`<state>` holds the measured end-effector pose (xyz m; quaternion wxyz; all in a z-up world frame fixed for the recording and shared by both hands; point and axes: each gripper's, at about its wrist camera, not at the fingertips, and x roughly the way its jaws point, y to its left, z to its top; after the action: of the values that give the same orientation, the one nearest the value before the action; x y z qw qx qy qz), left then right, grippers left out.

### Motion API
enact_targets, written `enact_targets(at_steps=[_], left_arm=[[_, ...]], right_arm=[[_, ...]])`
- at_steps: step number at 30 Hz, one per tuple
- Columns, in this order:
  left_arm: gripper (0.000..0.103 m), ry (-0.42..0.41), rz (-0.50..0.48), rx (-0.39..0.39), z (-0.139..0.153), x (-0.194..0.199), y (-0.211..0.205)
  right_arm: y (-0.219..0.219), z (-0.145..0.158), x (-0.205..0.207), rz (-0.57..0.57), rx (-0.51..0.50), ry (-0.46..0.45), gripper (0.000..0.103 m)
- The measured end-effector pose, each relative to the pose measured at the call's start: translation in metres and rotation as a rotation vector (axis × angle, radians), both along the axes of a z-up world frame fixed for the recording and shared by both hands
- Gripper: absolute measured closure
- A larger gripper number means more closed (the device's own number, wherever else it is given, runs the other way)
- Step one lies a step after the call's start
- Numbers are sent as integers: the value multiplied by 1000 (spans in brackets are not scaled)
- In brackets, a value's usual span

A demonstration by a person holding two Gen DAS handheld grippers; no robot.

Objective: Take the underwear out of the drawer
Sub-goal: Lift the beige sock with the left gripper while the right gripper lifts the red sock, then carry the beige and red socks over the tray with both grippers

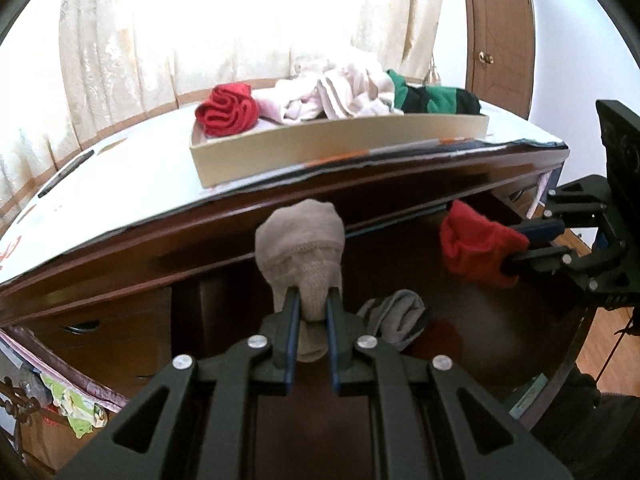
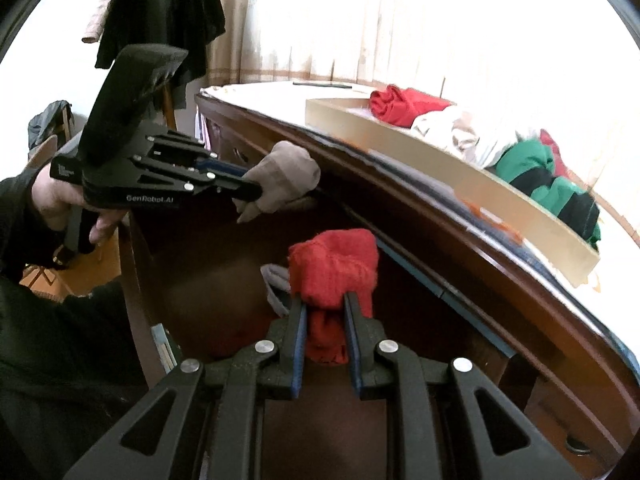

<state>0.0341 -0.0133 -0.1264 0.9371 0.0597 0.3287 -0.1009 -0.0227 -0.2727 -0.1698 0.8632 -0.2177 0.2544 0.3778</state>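
Note:
My left gripper [image 1: 312,298] is shut on a rolled beige underwear piece [image 1: 302,240], held above the open dark wooden drawer [image 1: 248,304]; the right wrist view shows that gripper [image 2: 246,194] and its beige roll [image 2: 280,178] at left. My right gripper [image 2: 325,300] is shut on a rolled red underwear piece [image 2: 334,268], also lifted over the drawer; from the left wrist it appears at right as the right gripper [image 1: 510,254] with the red roll [image 1: 476,246]. A grey rolled garment [image 1: 394,314] and something red lie on the drawer floor.
On the dresser top [image 1: 132,168] stands a shallow cardboard tray [image 1: 320,144] holding red, pale pink, white and green-black rolled garments. Curtains hang behind. A brown door [image 1: 500,32] is at the far right. A person's hand [image 2: 56,200] grips the left tool; dark clothes [image 2: 160,12] hang behind.

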Motion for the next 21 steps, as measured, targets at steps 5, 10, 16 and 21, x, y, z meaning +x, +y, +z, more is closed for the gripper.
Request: enact_targets(at_steps=[5, 10, 16, 21], left_arm=[[93, -34, 0, -8, 11, -7, 1], [93, -72, 2, -18, 24, -12, 2], [93, -116, 10, -26, 36, -15, 4], [93, -158, 19, -32, 49, -14, 6]], right_arm=[[-3, 16, -5, 4, 35, -34, 84], [-3, 32, -9, 8, 74, -67, 84], [-3, 45, -11, 12, 105, -99, 84], [-3, 54, -9, 5, 138, -110, 84]])
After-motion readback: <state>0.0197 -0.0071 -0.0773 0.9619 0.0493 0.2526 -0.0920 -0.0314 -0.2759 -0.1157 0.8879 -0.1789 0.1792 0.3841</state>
